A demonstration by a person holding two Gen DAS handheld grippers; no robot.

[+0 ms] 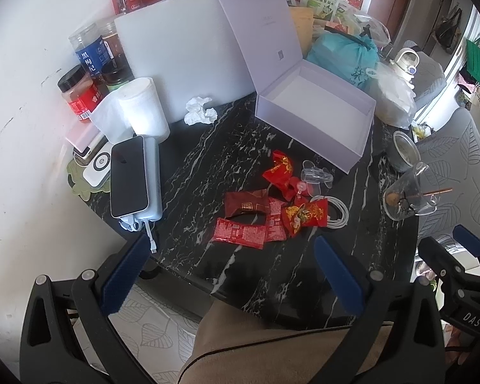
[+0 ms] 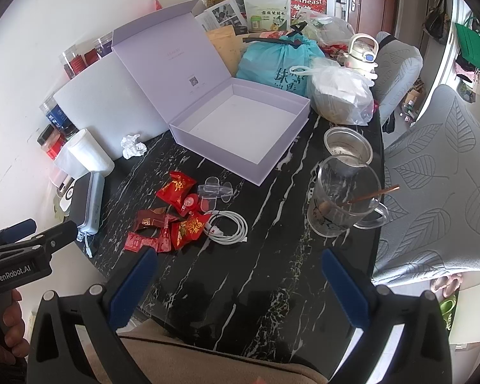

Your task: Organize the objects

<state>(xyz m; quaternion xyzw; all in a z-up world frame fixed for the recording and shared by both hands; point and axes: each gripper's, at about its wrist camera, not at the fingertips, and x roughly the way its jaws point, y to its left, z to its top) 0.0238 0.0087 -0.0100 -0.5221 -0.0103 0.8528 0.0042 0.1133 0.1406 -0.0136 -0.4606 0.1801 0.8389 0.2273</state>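
Observation:
An open, empty lilac box (image 1: 316, 118) (image 2: 240, 124) stands on the black marble table (image 1: 227, 160) (image 2: 272, 224), lid up. In front of it lie several red snack packets (image 1: 256, 220) (image 2: 172, 220), a small red round item (image 2: 190, 203), a clear plastic piece (image 1: 315, 176) (image 2: 214, 190) and a coiled white cable (image 1: 332, 211) (image 2: 228, 227). My left gripper (image 1: 233, 275) is open and empty, above the table's near edge. My right gripper (image 2: 240, 288) is open and empty, also over the near edge, right of the left one.
A phone on a power bank (image 1: 134, 179) (image 2: 86, 204), a tissue roll (image 1: 144, 105) and jars (image 1: 80, 92) stand at the left. A glass mug (image 2: 345, 198) with a stick, a metal strainer (image 2: 347, 145), bags (image 2: 281, 64) and a crumpled tissue (image 1: 200, 110) are around.

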